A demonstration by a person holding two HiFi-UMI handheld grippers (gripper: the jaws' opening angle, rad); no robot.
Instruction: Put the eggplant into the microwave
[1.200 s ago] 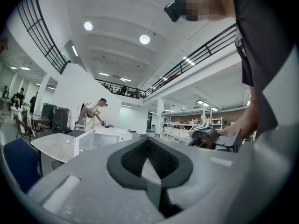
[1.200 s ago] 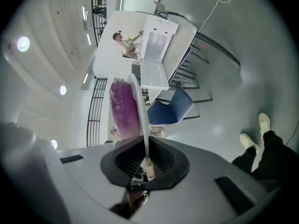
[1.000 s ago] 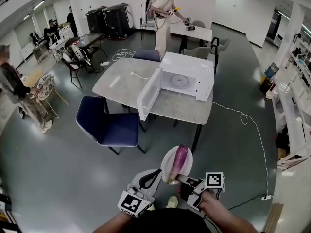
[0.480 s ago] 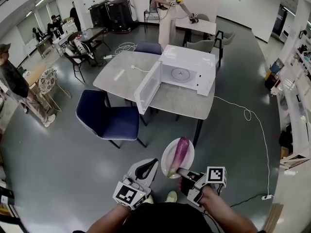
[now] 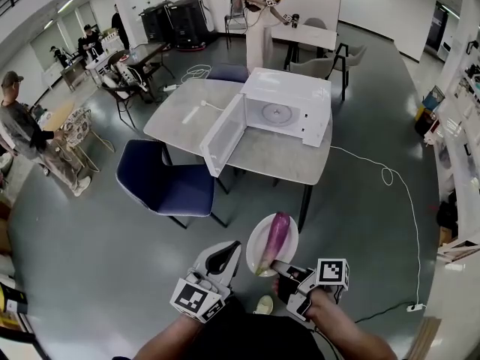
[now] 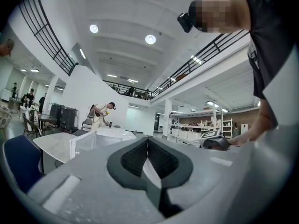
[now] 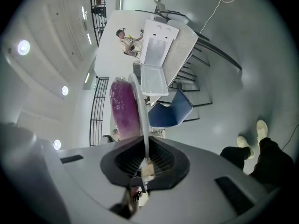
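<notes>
A purple eggplant (image 5: 276, 233) lies on a white plate (image 5: 260, 240) held in the air in front of me. My right gripper (image 5: 276, 265) is shut on the plate's near rim; in the right gripper view the plate (image 7: 141, 120) stands edge-on between the pads with the eggplant (image 7: 123, 108) on its left. Beside the plate my left gripper (image 5: 229, 252) is shut and holds nothing; its pads meet in the left gripper view (image 6: 147, 146). The white microwave (image 5: 290, 115) stands on the grey table (image 5: 180, 115) ahead, its door (image 5: 223, 135) swung open toward me.
A blue chair (image 5: 169, 187) stands at the table's near left, another (image 5: 228, 73) behind it. A white cable (image 5: 397, 193) trails over the floor on the right. People stand at the far left and at a table behind.
Both grippers and the plate with the eggplant have come a little closer to the table. The grip on the plate has not changed.
</notes>
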